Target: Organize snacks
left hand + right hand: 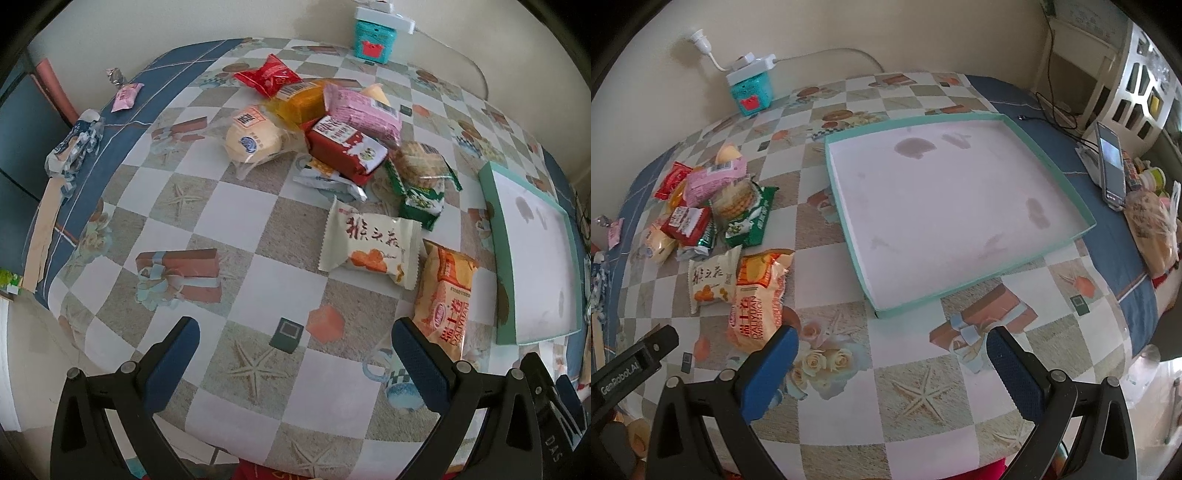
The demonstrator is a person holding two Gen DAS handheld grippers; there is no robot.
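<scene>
The left gripper (295, 354) and the right gripper (892, 354) are held above the near edge of the table (258, 236), jaws spread wide, nothing between them. The orange packet (757, 299) lies nearest, just left of the right gripper, partly overlapping the white packet (709, 282). The teal tray (849, 218), bare inside, is presumably the destination. The orange packet should be gripped across its width, lifted clear, then set flat in the tray.
</scene>
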